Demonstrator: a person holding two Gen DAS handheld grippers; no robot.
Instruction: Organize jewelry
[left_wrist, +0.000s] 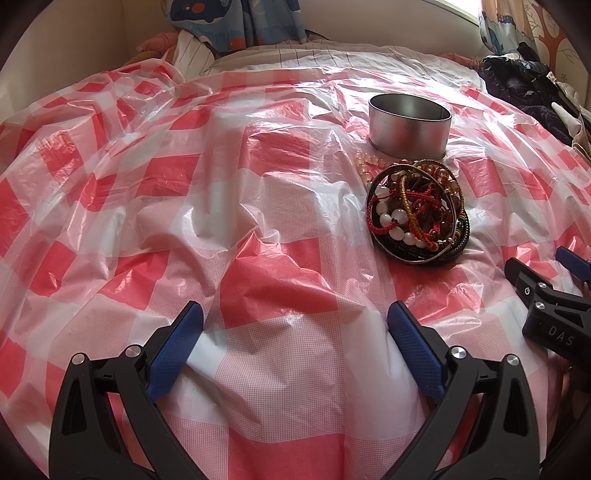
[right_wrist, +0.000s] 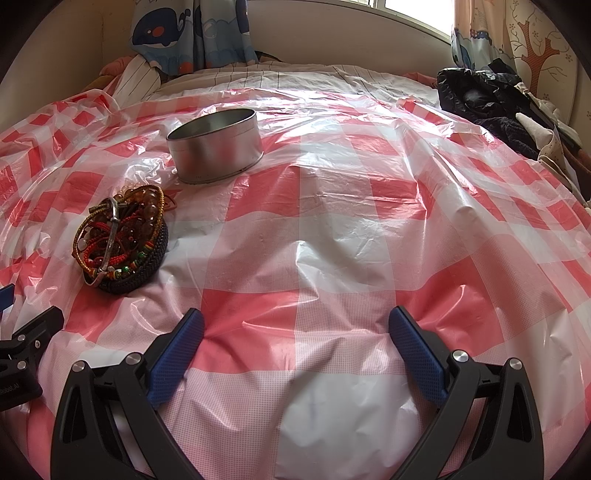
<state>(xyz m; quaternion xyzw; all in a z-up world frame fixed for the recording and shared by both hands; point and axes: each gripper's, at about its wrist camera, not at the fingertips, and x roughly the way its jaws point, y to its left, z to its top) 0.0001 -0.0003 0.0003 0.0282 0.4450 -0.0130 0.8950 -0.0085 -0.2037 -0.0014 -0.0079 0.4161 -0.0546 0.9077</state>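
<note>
Nearest the cameras, the left gripper (left_wrist: 295, 317) and the right gripper (right_wrist: 295, 325) are both hovering low over the red-and-white checked plastic sheet (right_wrist: 332, 229), each with its blue-padded jaws spread wide and holding nothing. The two tools are sitting side by side, the right one showing at the right edge of the left wrist view and the left one at the left edge of the right wrist view. A broad stretch of wrinkled sheet is lying bare in front of each. Farther out, the heap of bracelets (left_wrist: 417, 218) is resting on the sheet in a tangle of red cords, white beads, amber beads and a metal bangle, ahead and right of the left gripper, ahead and left of the right one. A strand of pale pink beads (left_wrist: 364, 164) is trailing from it toward the round metal tin (left_wrist: 410, 125), which is standing upright and open just beyond the heap. At the far right edge, dark clothing (right_wrist: 484, 107) is piled up; behind everything, a whale-print curtain (right_wrist: 184, 29) is hanging below the window.
</note>
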